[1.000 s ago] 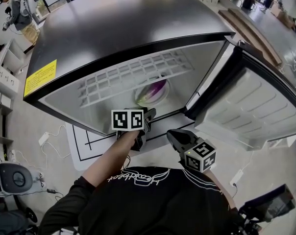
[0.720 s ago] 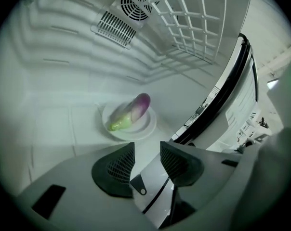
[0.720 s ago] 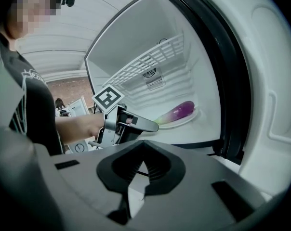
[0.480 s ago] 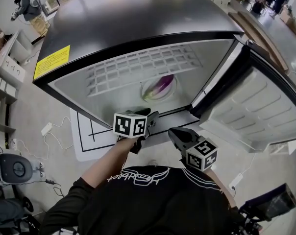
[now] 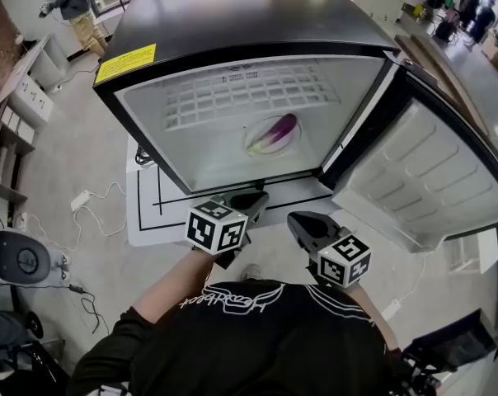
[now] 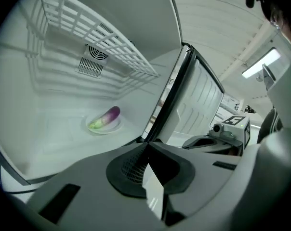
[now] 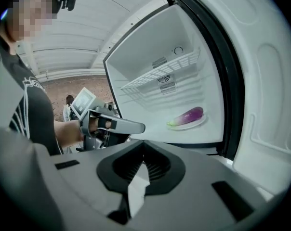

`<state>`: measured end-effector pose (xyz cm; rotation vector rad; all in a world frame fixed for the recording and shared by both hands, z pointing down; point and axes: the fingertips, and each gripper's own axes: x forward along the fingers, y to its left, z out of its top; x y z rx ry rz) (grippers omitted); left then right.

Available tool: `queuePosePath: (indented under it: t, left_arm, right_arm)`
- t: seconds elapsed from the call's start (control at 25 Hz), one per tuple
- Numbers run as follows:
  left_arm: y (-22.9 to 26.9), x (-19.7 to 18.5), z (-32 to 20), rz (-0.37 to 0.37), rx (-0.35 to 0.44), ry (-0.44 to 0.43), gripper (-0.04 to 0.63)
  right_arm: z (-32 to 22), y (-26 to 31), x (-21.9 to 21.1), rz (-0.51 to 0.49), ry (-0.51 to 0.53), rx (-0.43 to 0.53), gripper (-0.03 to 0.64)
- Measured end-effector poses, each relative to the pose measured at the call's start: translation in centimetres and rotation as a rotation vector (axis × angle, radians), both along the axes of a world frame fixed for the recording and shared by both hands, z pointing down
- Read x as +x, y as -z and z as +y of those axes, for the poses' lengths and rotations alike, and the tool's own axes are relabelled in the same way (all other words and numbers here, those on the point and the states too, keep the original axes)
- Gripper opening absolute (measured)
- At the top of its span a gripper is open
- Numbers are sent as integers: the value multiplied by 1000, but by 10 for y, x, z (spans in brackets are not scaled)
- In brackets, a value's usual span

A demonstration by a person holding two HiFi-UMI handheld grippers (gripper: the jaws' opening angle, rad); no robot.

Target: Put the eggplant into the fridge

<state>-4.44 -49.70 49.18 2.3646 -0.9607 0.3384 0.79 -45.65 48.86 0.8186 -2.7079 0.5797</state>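
A purple eggplant [image 5: 279, 128] [image 6: 110, 114] [image 7: 190, 114] with a green end lies on a white plate [image 5: 261, 148] [image 6: 105, 128] [image 7: 186, 124] on the floor of the open fridge [image 5: 232, 57]. My left gripper [image 5: 251, 198] [image 6: 147, 147] hangs outside the fridge mouth, below it in the head view. Its jaws are shut with nothing between them. My right gripper [image 5: 301, 220] [image 7: 142, 147] is beside it to the right, also shut and empty. Each gripper shows in the other's view, the left gripper [image 7: 119, 125] and the right gripper [image 6: 217, 141].
The fridge door [image 5: 418, 172] stands swung open at the right. A white wire shelf [image 5: 249, 97] spans the fridge above the plate. A white floor mat with black lines [image 5: 154, 209] lies under the fridge. Cables [image 5: 92, 198] and a round device [image 5: 22, 258] sit at left.
My left gripper has drawn back from the fridge mouth toward my body and rolled. The right gripper has shifted back a little. The eggplant and plate stay in place inside.
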Motion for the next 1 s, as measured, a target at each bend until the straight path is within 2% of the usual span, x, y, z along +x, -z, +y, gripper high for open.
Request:
queuePosePath:
  t: [0.24,0.36,0.68,0.84,1.0]
  left_arm:
    - [27,24,63,43,73,-60,9]
    - [42,35,97,69,118,-68,9]
    - [66,73,203,76,222,-62,9]
    - [66,87,257,59,236,-50,9]
    - [64,98,307,99,220,-45,9]
  right_arm:
    - [43,19,14,-10,42,33,8]
    - [66,29,28,-1,44,61,8]
    - [160,48,66,-17,81,124,8]
    - [208,52,80,-19,109,156,8]
    - [250,50,91,-21,133,161,8]
